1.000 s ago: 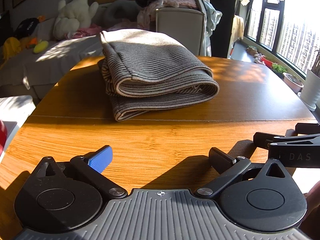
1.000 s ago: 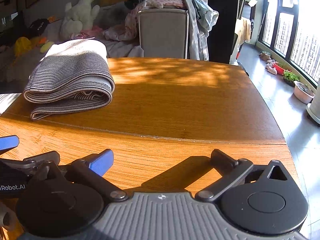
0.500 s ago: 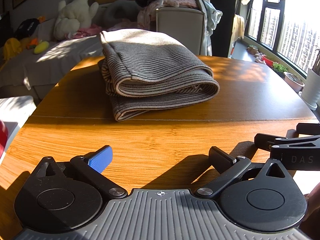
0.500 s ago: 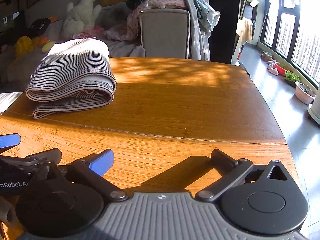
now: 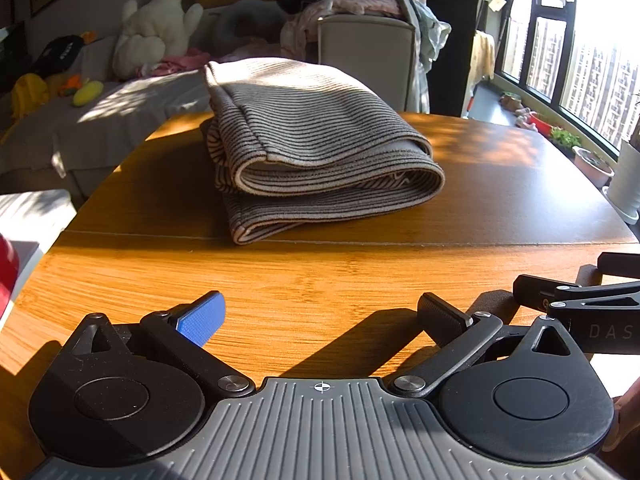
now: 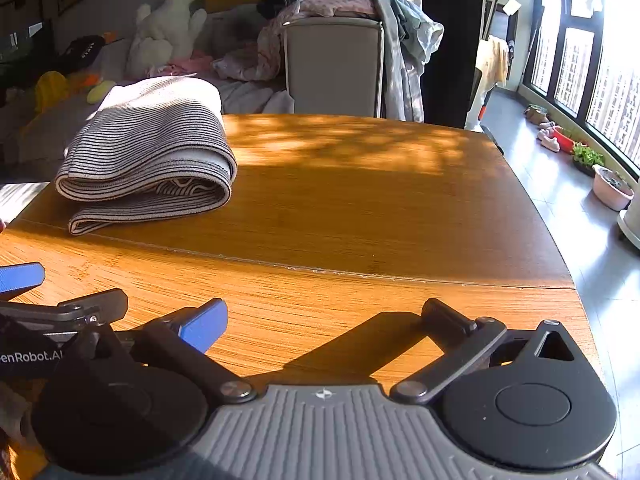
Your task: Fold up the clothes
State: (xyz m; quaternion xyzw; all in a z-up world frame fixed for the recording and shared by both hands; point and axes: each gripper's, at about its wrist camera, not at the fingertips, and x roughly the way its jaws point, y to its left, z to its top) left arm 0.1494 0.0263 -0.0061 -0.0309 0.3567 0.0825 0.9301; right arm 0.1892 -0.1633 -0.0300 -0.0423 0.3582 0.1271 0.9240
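Both grippers spread and empty over the table, garment folded ahead.

My left gripper (image 5: 320, 316) and right gripper (image 6: 324, 318) hover low with fingers wide apart, side by side. I read "DAS" on the right one's side and "enRobot.AI" on the left's. The striped garment (image 5: 312, 148) lies folded on the wooden table (image 5: 500, 184), well beyond both, before a clothes-draped chair (image 6: 336, 64).

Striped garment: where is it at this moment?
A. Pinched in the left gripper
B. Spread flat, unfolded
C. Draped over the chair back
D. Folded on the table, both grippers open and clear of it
D: the striped garment lies folded on the table, with the left gripper and right gripper open and short of it.
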